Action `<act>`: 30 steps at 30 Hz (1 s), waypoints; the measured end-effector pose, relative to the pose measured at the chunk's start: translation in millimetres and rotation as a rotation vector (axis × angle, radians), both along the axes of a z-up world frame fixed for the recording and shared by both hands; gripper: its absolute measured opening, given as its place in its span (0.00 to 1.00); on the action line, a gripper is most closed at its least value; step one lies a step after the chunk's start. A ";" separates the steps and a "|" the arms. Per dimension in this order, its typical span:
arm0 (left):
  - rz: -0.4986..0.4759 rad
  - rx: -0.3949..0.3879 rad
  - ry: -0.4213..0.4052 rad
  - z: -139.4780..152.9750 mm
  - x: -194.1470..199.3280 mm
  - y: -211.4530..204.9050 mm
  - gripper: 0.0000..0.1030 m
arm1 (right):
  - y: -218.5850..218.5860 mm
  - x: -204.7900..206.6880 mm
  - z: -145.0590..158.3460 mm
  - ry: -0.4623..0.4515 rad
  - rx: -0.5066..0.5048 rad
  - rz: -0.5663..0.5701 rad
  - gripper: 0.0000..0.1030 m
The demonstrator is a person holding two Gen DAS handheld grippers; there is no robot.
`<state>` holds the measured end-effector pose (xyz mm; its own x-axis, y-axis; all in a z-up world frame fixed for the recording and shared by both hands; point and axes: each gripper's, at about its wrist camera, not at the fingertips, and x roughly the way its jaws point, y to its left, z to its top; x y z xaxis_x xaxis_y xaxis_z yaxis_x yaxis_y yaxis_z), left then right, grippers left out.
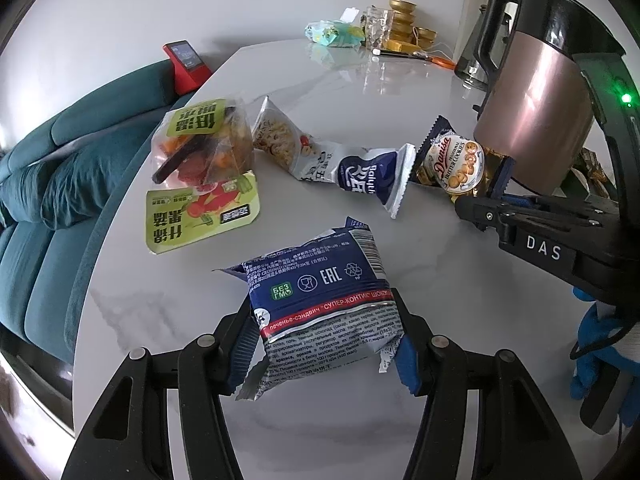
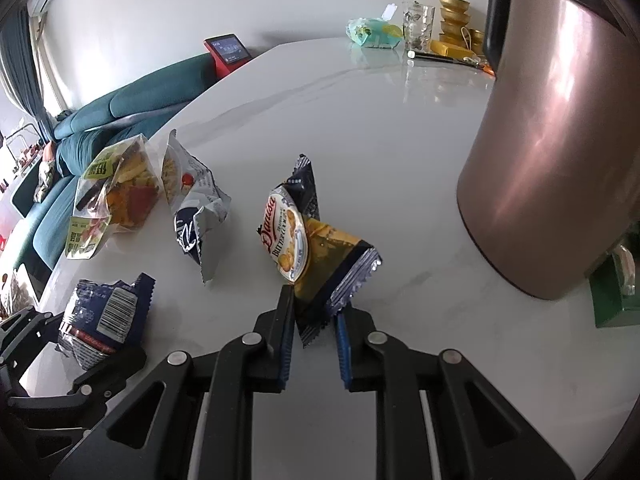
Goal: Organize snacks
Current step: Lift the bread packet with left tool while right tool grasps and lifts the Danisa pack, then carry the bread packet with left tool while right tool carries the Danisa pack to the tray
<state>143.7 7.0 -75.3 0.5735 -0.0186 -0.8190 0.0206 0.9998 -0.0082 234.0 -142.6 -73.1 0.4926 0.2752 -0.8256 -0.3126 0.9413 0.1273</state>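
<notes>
My left gripper point(image 1: 324, 344) is shut on a blue cookie-sandwich pack point(image 1: 320, 300) with Russian text, held just above the white marble table point(image 1: 400, 92). My right gripper point(image 2: 314, 332) is shut on the crimped end of a Danisa butter cookies pack point(image 2: 304, 248); it also shows in the left wrist view point(image 1: 452, 164). A green-labelled bag of dried fruit and vegetable crisps point(image 1: 204, 160) and a blue-and-white noodle snack bag point(image 1: 320, 152) lie on the table beyond. The blue pack shows at the left of the right wrist view point(image 2: 104, 320).
A tall rose-gold kettle point(image 2: 560, 140) stands close on the right. At the far table end are a tissue pack point(image 1: 336, 34), a glass point(image 1: 378, 28), gold bowls point(image 1: 404, 20) and a pen. A teal sofa point(image 1: 60, 184) runs along the table's left edge.
</notes>
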 end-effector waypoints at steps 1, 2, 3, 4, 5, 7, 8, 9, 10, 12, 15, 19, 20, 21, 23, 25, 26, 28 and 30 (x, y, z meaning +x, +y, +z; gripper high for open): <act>-0.004 -0.001 0.000 0.1 -0.2 -0.5 0.52 | -0.7 -0.2 0.8 -0.001 0.003 -0.003 0.00; -0.007 0.000 -0.001 0.3 -0.2 -2.0 0.52 | -1.8 -1.0 1.8 -0.004 0.005 -0.007 0.00; -0.010 0.002 -0.004 0.7 -0.3 -3.0 0.52 | -3.2 -1.6 2.9 -0.007 0.008 -0.010 0.00; -0.013 0.004 -0.006 1.1 -0.3 -3.5 0.52 | -4.2 -2.4 3.6 -0.009 0.012 -0.013 0.00; -0.016 0.004 -0.007 1.5 -0.2 -4.3 0.52 | -5.2 -3.2 4.6 -0.012 0.015 -0.017 0.00; -0.020 0.006 -0.011 2.4 -0.1 -5.3 0.52 | -7.0 -5.3 6.5 -0.018 0.023 -0.023 0.00; -0.022 0.006 -0.014 3.0 -0.6 -5.8 0.52 | -7.4 -6.3 7.0 -0.018 0.025 -0.025 0.00; -0.024 0.007 -0.018 4.4 -0.8 -5.9 0.52 | -8.0 -7.7 7.7 -0.020 0.027 -0.026 0.00; -0.025 0.007 -0.022 5.2 -0.9 -6.1 0.52 | -8.3 -9.8 8.6 -0.023 0.029 -0.028 0.00; -0.030 0.008 -0.030 7.5 -1.5 -6.6 0.52 | -10.0 -11.8 10.9 -0.025 0.034 -0.030 0.00; -0.036 0.002 -0.035 9.8 -2.0 -6.6 0.52 | -13.1 -16.6 16.7 -0.033 0.042 -0.038 0.00; -0.048 0.001 -0.043 12.6 -6.4 -6.0 0.52 | -18.4 -26.2 27.4 -0.050 0.047 -0.046 0.00; -0.051 0.000 -0.045 13.8 -7.2 -6.2 0.52 | -19.1 -28.0 29.7 -0.053 0.048 -0.048 0.00; -0.054 0.000 -0.047 14.8 -7.2 -6.7 0.52 | -20.0 -31.1 32.7 -0.059 0.047 -0.049 0.00; -0.061 -0.002 -0.052 17.6 -7.9 -7.7 0.52 | -21.6 -37.1 38.6 -0.067 0.047 -0.052 0.00; -0.067 -0.004 -0.055 20.0 -8.5 -9.6 0.52 | -24.2 -44.0 44.1 -0.075 0.048 -0.058 0.00; -0.071 -0.006 -0.057 21.6 -9.7 -10.1 0.52 | -25.5 -47.4 46.6 -0.078 0.048 -0.061 0.00; -0.076 -0.011 -0.061 24.4 -11.3 -11.2 0.52 | -28.4 -55.7 52.0 -0.084 0.049 -0.066 0.00; -0.082 -0.013 -0.067 28.3 -14.4 -13.1 0.52 | -32.2 -63.6 56.6 -0.089 0.052 -0.072 0.00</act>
<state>129.4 -6.1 -47.0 0.6233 -0.0782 -0.7781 0.1034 0.9945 -0.0172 170.4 -174.8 -16.5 0.5829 0.2779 -0.7635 -0.2565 0.9546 0.1516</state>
